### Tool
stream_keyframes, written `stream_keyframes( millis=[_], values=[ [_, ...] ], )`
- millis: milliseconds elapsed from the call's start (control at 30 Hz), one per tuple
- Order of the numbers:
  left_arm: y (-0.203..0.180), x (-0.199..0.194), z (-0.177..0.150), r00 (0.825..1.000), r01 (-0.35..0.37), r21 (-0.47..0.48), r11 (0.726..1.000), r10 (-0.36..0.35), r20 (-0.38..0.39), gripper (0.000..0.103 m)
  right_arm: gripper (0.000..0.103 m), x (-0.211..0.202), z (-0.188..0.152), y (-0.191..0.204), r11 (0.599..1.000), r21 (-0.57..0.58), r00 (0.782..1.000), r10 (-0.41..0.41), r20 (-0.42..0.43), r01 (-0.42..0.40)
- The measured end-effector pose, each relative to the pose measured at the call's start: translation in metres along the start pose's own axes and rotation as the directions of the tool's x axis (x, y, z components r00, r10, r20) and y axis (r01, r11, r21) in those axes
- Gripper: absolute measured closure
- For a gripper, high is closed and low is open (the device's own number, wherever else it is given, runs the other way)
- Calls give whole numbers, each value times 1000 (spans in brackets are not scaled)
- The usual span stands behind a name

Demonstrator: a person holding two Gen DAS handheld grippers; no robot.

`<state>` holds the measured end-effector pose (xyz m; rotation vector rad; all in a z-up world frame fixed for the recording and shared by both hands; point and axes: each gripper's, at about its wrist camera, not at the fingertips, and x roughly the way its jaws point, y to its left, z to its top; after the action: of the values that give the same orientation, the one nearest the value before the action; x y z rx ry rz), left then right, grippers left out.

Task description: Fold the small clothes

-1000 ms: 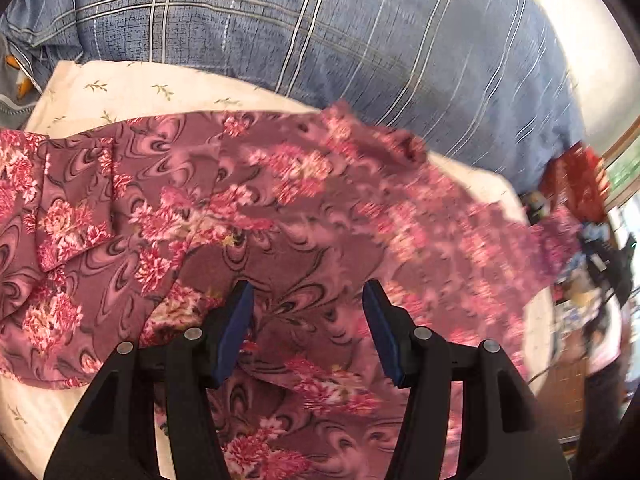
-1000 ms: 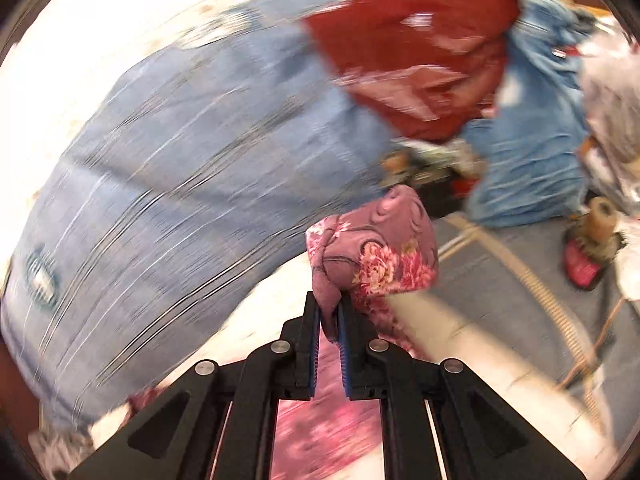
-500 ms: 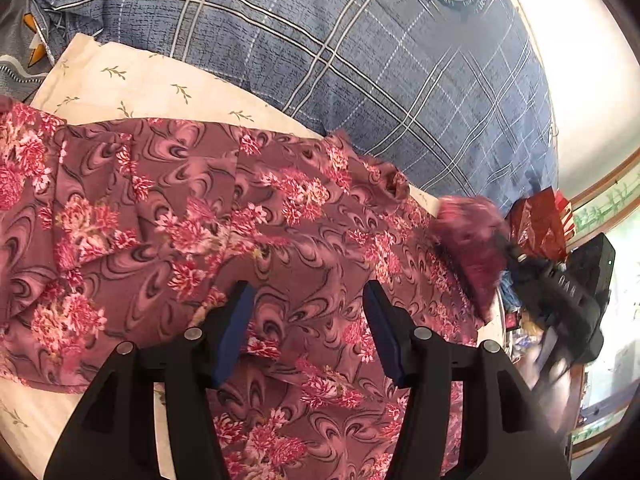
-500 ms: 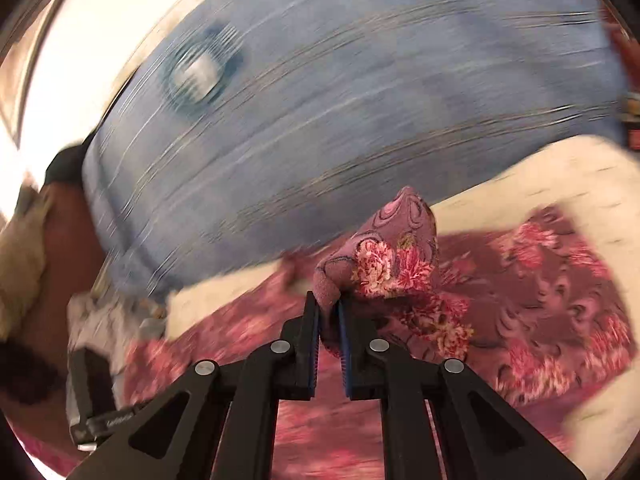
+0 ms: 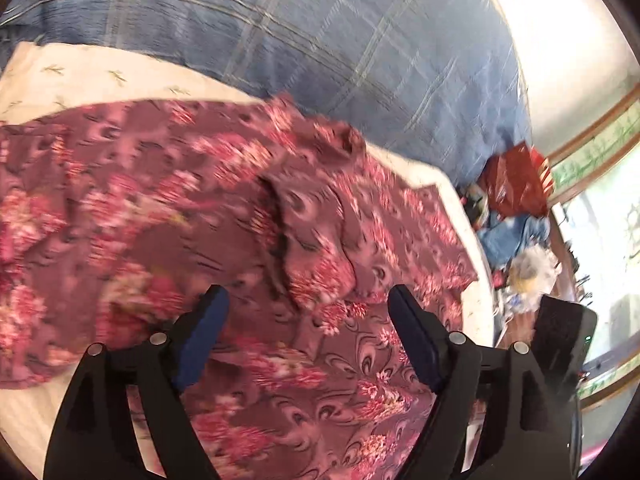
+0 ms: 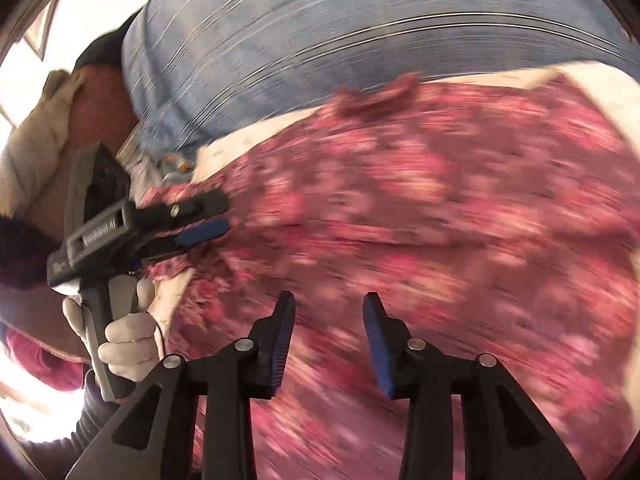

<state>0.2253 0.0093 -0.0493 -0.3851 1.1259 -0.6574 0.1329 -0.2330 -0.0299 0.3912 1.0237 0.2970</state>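
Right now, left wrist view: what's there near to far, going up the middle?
left gripper, jaws opening with nothing between them → floral garment with folded-over flap → cream sheet → blue plaid blanket

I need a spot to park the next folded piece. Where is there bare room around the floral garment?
Bare cream sheet shows in a strip between the floral garment and the blue plaid blanket, and a smaller patch at the near left corner. The right edge is crowded: red bag, blue cloth and clutter.
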Motion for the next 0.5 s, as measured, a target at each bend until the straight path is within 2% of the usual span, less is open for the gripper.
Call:
stream_keyframes(
  millis=[67,100,133,200,233,333,433,500],
  values=[
    [-8,14,2,1000,9,-29,1000,-10,-25,21,64,-24,-5,-26,998,57,999,-31,31,30],
    [-10,18,3,1000,11,-43,999,-12,-28,29,64,-36,-9,-41,995,90,998,-44,51,40],
    [-13,25,7,999,8,-69,998,-11,-38,58,64,-43,-10,-51,992,116,996,-53,67,44],
    [-19,36,15,997,-11,-99,995,4,-78,99,64,-60,-16,-72,984,170,993,-65,102,47],
    [-20,34,17,997,-28,-115,993,19,-74,100,64,-70,-19,-84,978,207,990,-65,128,38],
    [-26,-2,20,997,-60,-131,990,67,48,100,62,-93,-28,-113,958,288,980,-54,192,-4],
    [-23,-48,18,974,-135,-145,980,158,163,100,57,-104,-30,-136,936,349,971,-46,233,-39],
    [-14,-64,14,965,-166,-158,973,193,175,100,56,-100,-27,-146,921,379,968,-12,249,-87]
  ],
)
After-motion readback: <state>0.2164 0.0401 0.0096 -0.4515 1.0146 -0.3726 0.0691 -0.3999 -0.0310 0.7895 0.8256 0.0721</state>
